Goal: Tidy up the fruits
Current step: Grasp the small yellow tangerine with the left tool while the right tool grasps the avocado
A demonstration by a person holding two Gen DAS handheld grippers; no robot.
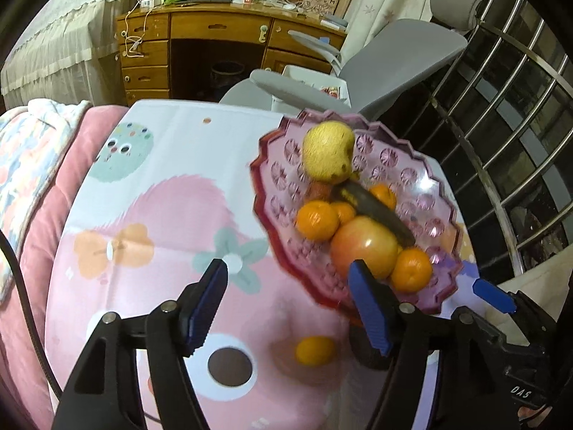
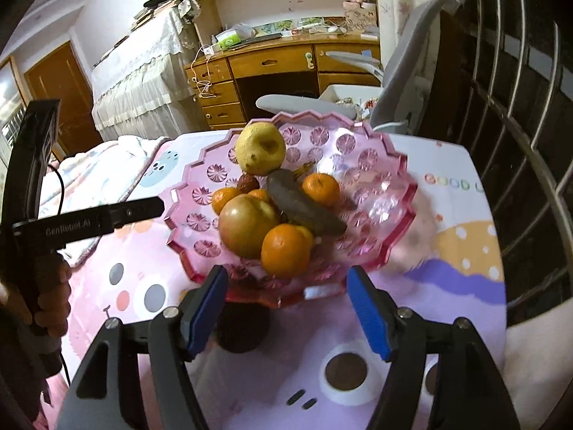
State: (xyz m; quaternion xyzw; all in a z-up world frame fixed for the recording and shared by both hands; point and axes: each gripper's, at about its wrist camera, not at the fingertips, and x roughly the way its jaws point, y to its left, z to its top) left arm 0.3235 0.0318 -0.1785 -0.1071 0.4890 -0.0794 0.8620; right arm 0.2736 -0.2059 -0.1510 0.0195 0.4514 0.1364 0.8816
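Note:
A pink scalloped fruit bowl [image 1: 265, 179] [image 2: 394, 193] stands on the cartoon tablecloth. It holds a yellow pear [image 1: 327, 150] [image 2: 259, 147], a reddish apple [image 1: 363, 243] [image 2: 247, 225], a blackened banana [image 1: 376, 211] [image 2: 304, 208] and several tangerines [image 1: 317, 220] [image 2: 286, 251]. One loose tangerine [image 1: 314, 350] lies on the cloth below the bowl's near rim. My left gripper [image 1: 288, 267] hangs open above it, pads well apart. My right gripper [image 2: 286, 274] is open at the bowl's near rim, with nothing between its pads.
The left tool's black body [image 2: 89, 222] and the hand holding it [image 2: 50, 286] sit left of the bowl. A grey office chair [image 1: 394, 61] and a wooden desk [image 1: 215, 32] stand beyond the table. Metal railing [image 1: 519, 143] runs on the right, and pink bedding [image 1: 43, 197] lies left.

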